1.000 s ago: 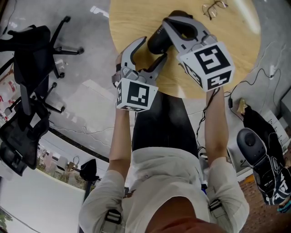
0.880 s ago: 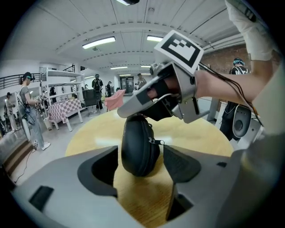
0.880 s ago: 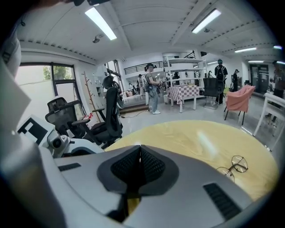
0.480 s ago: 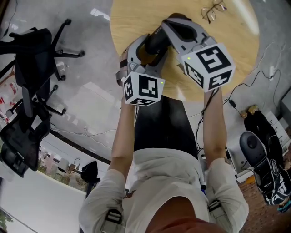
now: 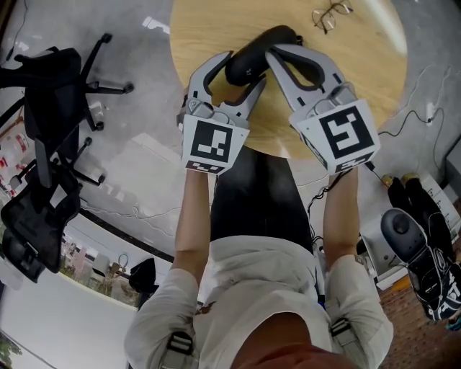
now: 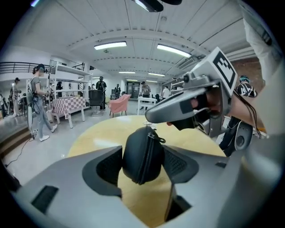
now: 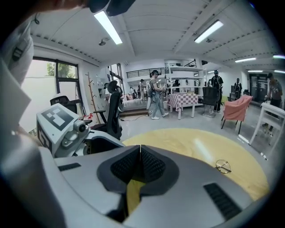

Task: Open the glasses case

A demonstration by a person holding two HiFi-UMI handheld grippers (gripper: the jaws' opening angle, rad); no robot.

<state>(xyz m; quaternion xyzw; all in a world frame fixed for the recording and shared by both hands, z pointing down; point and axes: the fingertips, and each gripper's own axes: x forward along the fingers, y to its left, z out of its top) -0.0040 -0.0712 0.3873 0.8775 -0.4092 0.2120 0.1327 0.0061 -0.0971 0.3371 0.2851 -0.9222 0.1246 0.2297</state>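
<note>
The black zipped glasses case hangs edge-on over the round wooden table, its zip seam facing me. My left gripper is shut on it, one pad on each flat side. In the head view the case sticks out beyond the left gripper. My right gripper is shut, its tip just above the case's top by the zip pull. In its own view the right gripper shows nothing between its pads.
A pair of wire-framed glasses lies on the table's far side. A black office chair stands on the floor at left; bags and a helmet lie at right. People stand by distant tables.
The left gripper, open beside the case a second ago, has moved in and closed on it. Both grippers and the case have come up off the table a little.
</note>
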